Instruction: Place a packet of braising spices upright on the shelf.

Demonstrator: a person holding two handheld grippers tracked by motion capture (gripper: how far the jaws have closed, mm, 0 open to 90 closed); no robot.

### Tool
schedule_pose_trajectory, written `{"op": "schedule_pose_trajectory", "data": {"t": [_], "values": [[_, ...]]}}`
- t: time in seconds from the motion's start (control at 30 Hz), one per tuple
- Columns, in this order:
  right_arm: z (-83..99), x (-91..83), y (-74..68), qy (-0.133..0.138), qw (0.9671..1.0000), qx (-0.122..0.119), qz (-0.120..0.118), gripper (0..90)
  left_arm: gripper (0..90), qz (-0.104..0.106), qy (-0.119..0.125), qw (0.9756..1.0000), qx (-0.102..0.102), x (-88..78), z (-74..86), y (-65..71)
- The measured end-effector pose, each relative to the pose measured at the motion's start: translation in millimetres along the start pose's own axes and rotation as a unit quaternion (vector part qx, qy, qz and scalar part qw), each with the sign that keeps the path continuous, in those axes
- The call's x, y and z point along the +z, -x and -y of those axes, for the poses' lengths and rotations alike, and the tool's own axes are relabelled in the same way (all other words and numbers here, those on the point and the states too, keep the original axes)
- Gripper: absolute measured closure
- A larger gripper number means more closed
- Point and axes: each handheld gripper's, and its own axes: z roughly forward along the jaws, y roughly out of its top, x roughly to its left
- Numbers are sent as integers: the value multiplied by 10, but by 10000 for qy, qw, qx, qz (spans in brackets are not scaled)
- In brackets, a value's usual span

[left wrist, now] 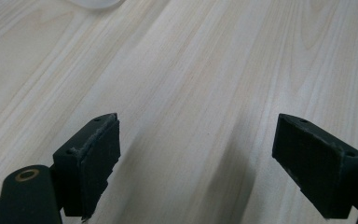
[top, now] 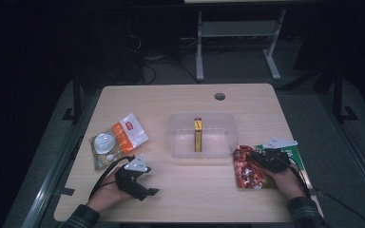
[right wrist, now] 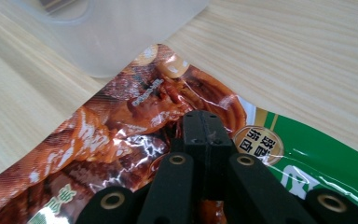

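Right gripper (right wrist: 204,122) has its fingers pinched tight together over the glossy red-and-green snack packet (right wrist: 121,140), which lies flat on the pale wooden counter (top: 185,190) just beside the clear plastic tub (top: 202,135); can't tell if they've actually caught the film. Left gripper (left wrist: 196,163) sits wide open, holding nothing.

1. Left gripper (top: 145,190): black body, grey 3-cornered plate on top, black cable trailing back.
2. Its 2 jaws are black blocks with worn dark pads (left wrist: 100,163) and small screw holes.
3. Right gripper (right wrist: 204,126): black linkage arms with brass-ringed pivots.
4. Both sleeves (top: 81,217) are dark plaid.
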Motion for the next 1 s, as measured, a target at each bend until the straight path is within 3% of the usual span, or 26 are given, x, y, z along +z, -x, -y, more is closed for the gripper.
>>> {"op": "schedule_pose_trajectory", "data": {"t": [0.07, 0.4, 0.5, 0.67, 1.0], "values": [[-5, -11, -1, 11, 10000, -17, 11, 900, 145, 14, -18, 10000, 3, -3, -2, -8], [-232, 175, 164, -177, 9979, 170, 597, 900, 145, 31, -26, 10000, 12, 19, -11, -19], [-264, 204, 211, -176, 9973, 238, 677, 900, 144, 30, -26, 10000, 6, 18, -11, -16], [-251, 226, 272, -199, 9971, 364, 638, 900, 145, 24, -55, 10000, 40, 7, -7, -23], [-227, 194, 251, -242, 9980, 227, 544, 900, 145, 26, -17, 10000, 16, 11, -8, -14]]}}
